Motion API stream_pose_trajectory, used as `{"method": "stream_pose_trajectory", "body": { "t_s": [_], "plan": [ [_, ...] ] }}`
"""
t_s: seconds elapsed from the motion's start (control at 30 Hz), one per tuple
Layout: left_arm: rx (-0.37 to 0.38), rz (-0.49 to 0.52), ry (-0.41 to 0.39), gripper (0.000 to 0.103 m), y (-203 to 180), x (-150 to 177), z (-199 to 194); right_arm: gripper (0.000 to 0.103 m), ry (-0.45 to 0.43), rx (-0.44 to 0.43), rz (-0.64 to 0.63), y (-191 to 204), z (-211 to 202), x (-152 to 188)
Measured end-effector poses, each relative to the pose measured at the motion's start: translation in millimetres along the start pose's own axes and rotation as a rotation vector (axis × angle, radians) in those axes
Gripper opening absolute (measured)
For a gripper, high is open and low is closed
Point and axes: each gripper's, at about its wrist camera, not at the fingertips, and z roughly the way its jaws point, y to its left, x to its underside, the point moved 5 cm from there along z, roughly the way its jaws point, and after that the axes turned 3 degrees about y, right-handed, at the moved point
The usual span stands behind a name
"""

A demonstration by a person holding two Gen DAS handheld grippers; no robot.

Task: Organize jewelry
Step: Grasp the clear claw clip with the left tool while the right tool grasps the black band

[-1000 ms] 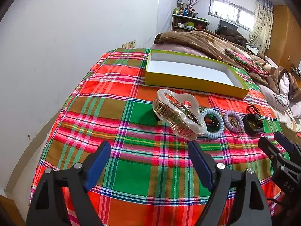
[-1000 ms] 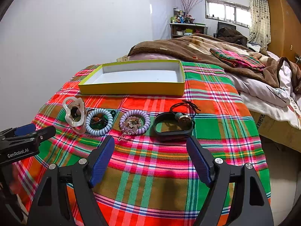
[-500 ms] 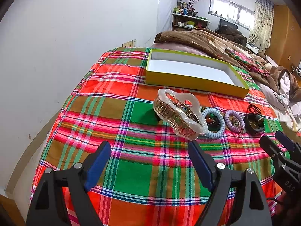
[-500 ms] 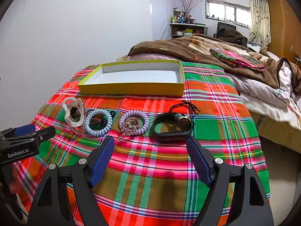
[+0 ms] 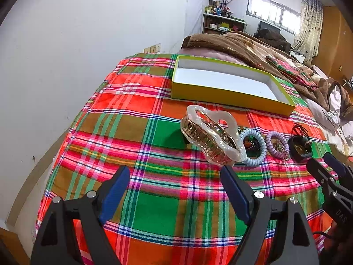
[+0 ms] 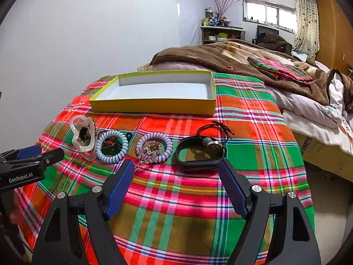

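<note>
A row of jewelry lies on the plaid cloth: a pearly claw hair clip (image 5: 209, 137) (image 6: 83, 133), a blue coil hair tie (image 5: 252, 148) (image 6: 112, 146) around beads, a purple coil hair tie (image 5: 276, 144) (image 6: 154, 148) around a beaded piece, and a black bracelet (image 6: 199, 154) (image 5: 300, 148) with a black hair elastic. An empty yellow box (image 5: 225, 92) (image 6: 154, 106) stands behind them. My left gripper (image 5: 175, 185) is open and empty, just short of the clip. My right gripper (image 6: 176, 181) is open and empty, just short of the purple tie and bracelet.
The plaid cloth (image 6: 176, 198) covers a raised surface beside a white wall on the left. A bed with a brown blanket (image 6: 231, 59) lies behind and to the right. The cloth drops off at the right edge (image 6: 306, 176).
Both grippers have edged slightly forward toward the row of jewelry. Nothing on the cloth has moved.
</note>
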Motion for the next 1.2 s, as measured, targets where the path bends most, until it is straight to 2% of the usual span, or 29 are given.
{"method": "stream_pose_trajectory", "body": {
  "t_s": [0.23,0.37,0.47,0.57,0.67,0.7,0.83,1.2],
  "plan": [
    [0.076,-0.062,0.014,0.086,11,-16,6,0.078,-0.013,-0.043,-0.048,-6,2,-11],
    [0.14,-0.109,0.045,0.086,13,-24,11,0.078,-0.008,-0.109,-0.076,-6,6,-17],
    [0.143,-0.099,0.079,0.086,9,-25,19,0.067,0.018,-0.139,-0.114,-4,15,-20],
    [0.184,-0.113,0.119,0.086,4,-24,27,0.058,0.059,-0.163,-0.158,0,26,-19],
    [0.214,-0.113,0.132,0.085,-1,-26,31,0.051,0.102,-0.163,-0.215,5,36,-16],
    [0.217,-0.11,0.137,0.083,-2,-26,32,0.047,0.109,-0.157,-0.222,4,38,-14],
    [0.236,-0.122,0.164,0.079,-5,-28,39,0.039,0.135,-0.142,-0.254,4,44,-11],
    [0.188,-0.102,0.173,0.07,-5,-33,46,0.036,0.143,-0.068,-0.35,10,54,-8]
  ]
}}
